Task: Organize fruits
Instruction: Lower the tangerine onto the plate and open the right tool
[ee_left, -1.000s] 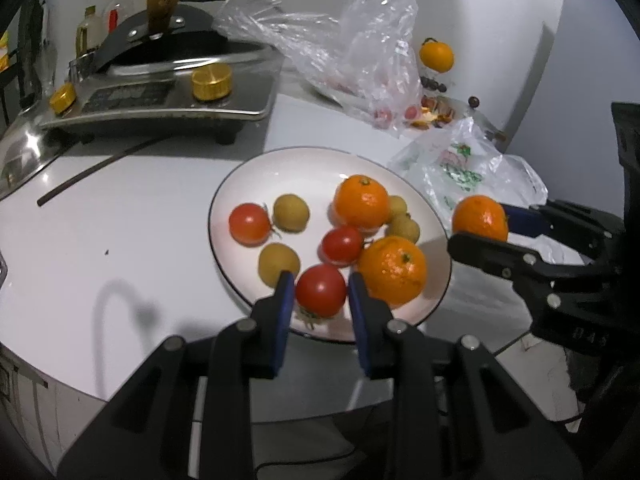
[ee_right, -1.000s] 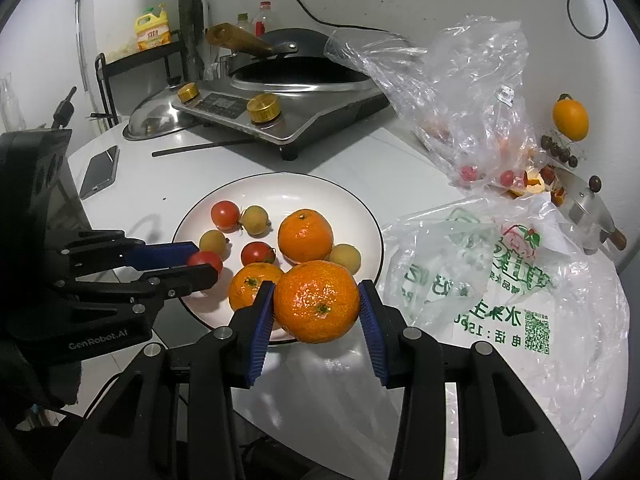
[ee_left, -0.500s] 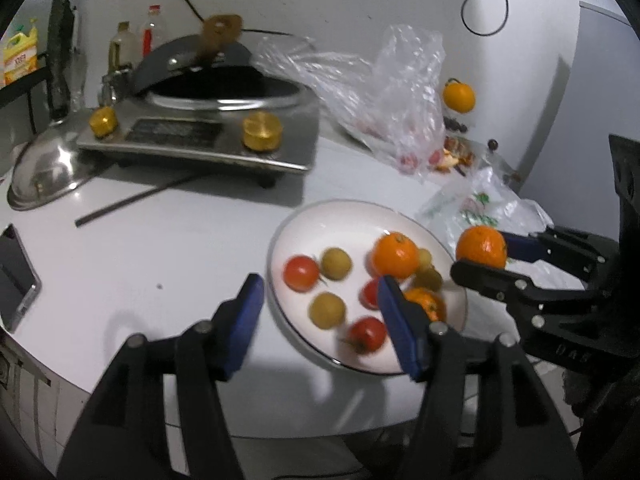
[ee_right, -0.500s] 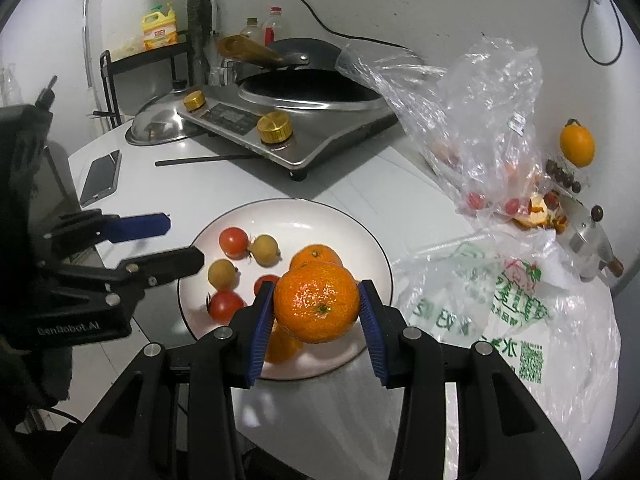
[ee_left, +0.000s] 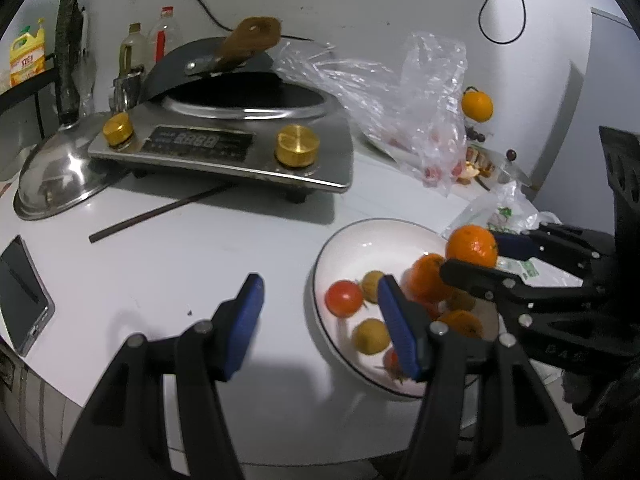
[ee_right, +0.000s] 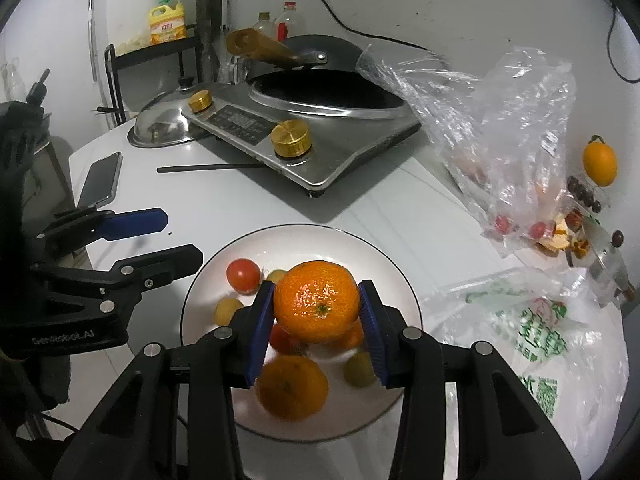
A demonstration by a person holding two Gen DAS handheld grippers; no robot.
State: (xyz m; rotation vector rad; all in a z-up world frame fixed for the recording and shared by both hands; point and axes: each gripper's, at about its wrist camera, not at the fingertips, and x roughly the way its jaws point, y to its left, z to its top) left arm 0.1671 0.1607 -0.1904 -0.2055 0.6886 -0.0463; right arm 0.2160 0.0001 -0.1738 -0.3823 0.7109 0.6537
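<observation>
An orange [ee_right: 316, 301] was held tight in the right claw [ee_right: 316, 336] over the plate [ee_right: 400, 276]; the left claw [ee_left: 320, 312] was open and empty. Next, the orange likely needed setting down gently among the fruit.

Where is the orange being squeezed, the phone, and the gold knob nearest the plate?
held orange [ee_right: 316, 301], right wrist view, middle of its peel.
phone [ee_right: 100, 179], right wrist view, centre of its dark screen.
gold knob [ee_right: 290, 137], right wrist view, its flat top.
</observation>
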